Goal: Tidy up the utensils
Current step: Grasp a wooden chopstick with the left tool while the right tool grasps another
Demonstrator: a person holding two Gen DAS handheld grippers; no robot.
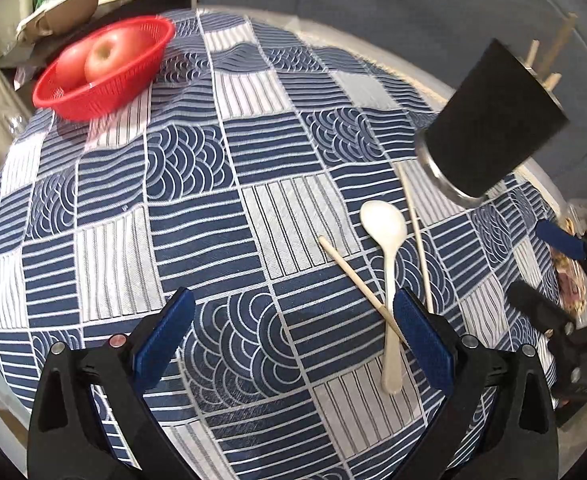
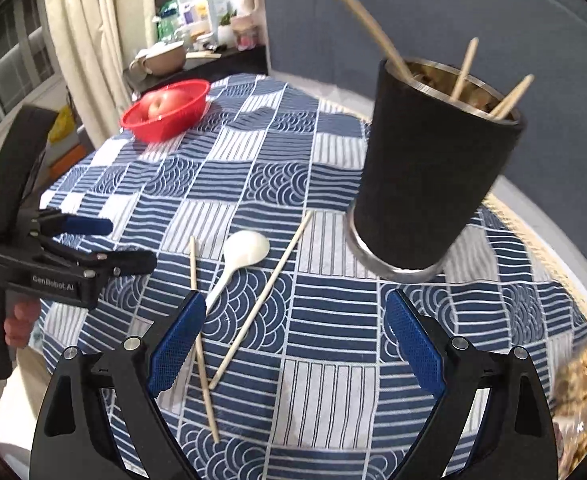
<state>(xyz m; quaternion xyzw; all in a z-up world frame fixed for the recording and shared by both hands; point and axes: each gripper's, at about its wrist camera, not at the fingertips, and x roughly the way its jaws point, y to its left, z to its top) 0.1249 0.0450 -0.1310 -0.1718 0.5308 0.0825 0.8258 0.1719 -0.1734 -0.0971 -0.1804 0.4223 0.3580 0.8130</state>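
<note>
A white spoon [image 1: 387, 240] lies on the blue patterned tablecloth [image 1: 197, 184], crossed by one wooden chopstick [image 1: 353, 276]; a second chopstick [image 1: 415, 232] lies beside it. A black utensil cup [image 1: 493, 124] with several chopsticks in it stands behind them. My left gripper [image 1: 293, 344] is open and empty, its right finger just over the spoon handle. In the right wrist view, the spoon [image 2: 241, 256], two chopsticks [image 2: 203, 344] [image 2: 265, 296] and the cup [image 2: 433, 164] show. My right gripper [image 2: 293, 344] is open and empty above the cloth. The left gripper also shows there [image 2: 105, 244].
A red basket [image 1: 105, 68] holding apples [image 1: 109, 54] sits at the far left of the table. A bag of snacks [image 2: 585, 376] lies at the right edge. A cluttered shelf [image 2: 197, 44] and a curtain [image 2: 93, 20] stand behind the table.
</note>
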